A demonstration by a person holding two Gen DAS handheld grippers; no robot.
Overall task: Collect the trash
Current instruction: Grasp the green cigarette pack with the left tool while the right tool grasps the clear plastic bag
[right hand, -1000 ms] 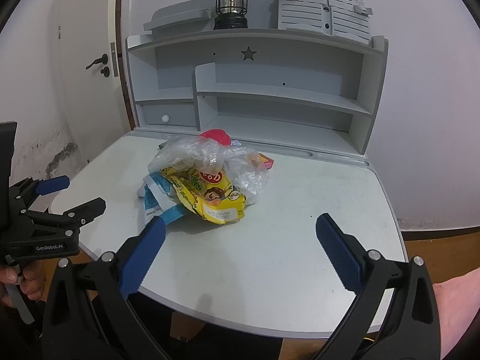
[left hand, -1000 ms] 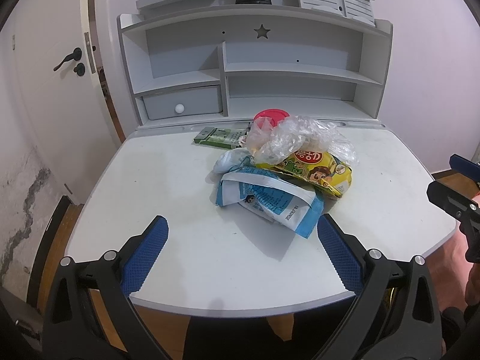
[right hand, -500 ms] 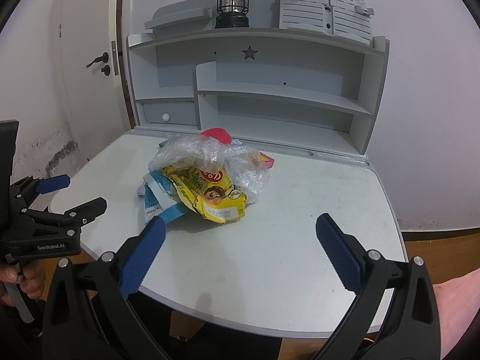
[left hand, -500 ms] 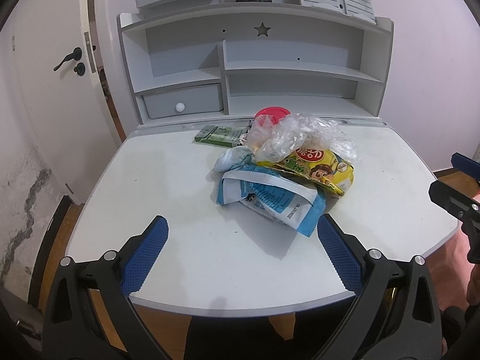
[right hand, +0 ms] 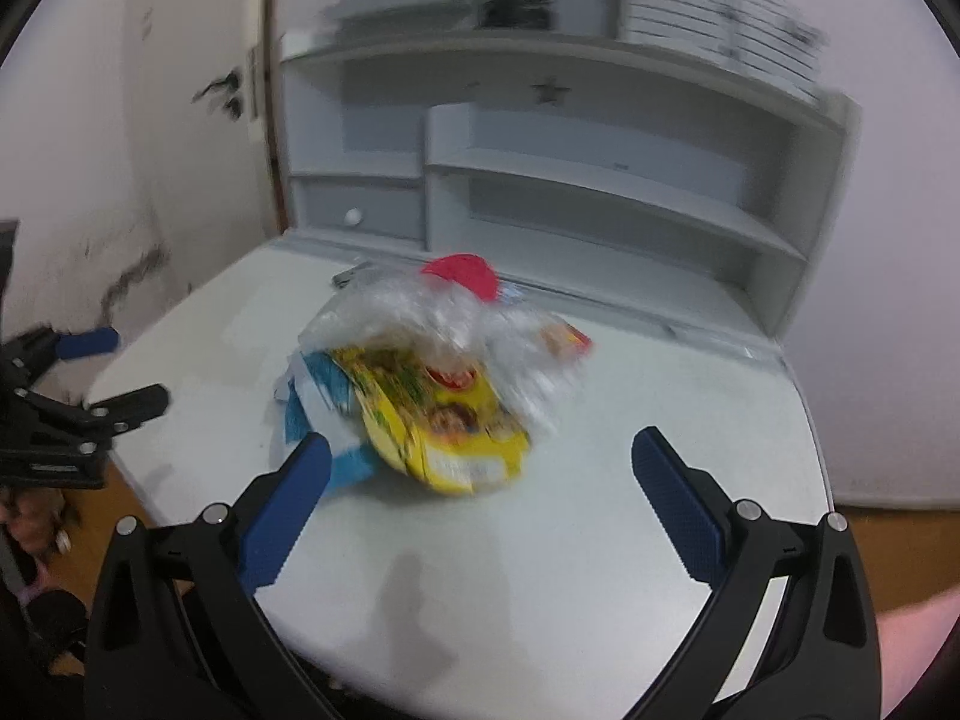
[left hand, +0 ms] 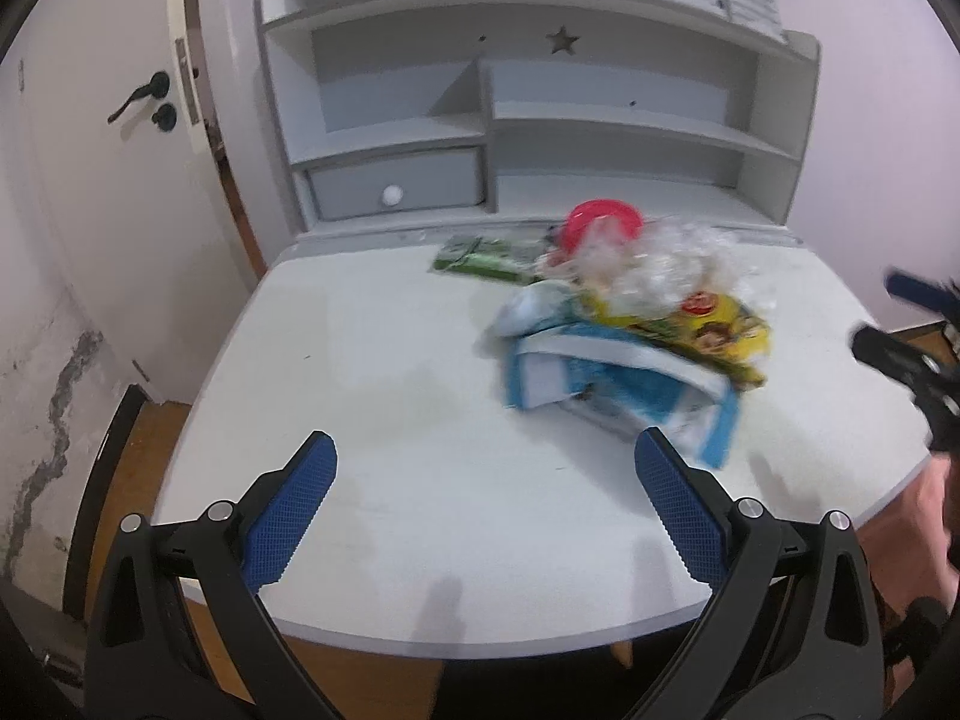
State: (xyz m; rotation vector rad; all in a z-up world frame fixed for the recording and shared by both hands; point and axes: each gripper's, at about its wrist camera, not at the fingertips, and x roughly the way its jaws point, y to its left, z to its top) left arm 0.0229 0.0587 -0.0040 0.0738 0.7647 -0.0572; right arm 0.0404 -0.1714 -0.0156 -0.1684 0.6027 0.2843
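1. A white desk [left hand: 384,360] stands against a grey shelf unit [left hand: 540,138], with a door [left hand: 108,120] at 10 o'clock.
2. The trash pile [right hand: 432,384] lies mid-desk: a yellow snack bag [right hand: 456,438], a blue-white wrapper [left hand: 612,384], clear plastic [right hand: 420,312] and a red lid [left hand: 603,219].
3. The left gripper [left hand: 483,495] is spread wide and holds nothing; the pile lies at its 1 o'clock.
4. The right gripper [right hand: 480,495] is spread wide and holds nothing; the pile lies at its 12 o'clock.

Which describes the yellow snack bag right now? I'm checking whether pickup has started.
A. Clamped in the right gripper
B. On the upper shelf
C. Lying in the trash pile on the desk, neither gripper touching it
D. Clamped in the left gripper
C: the yellow snack bag lies in the pile on the desk, with the right gripper and left gripper both open and empty.
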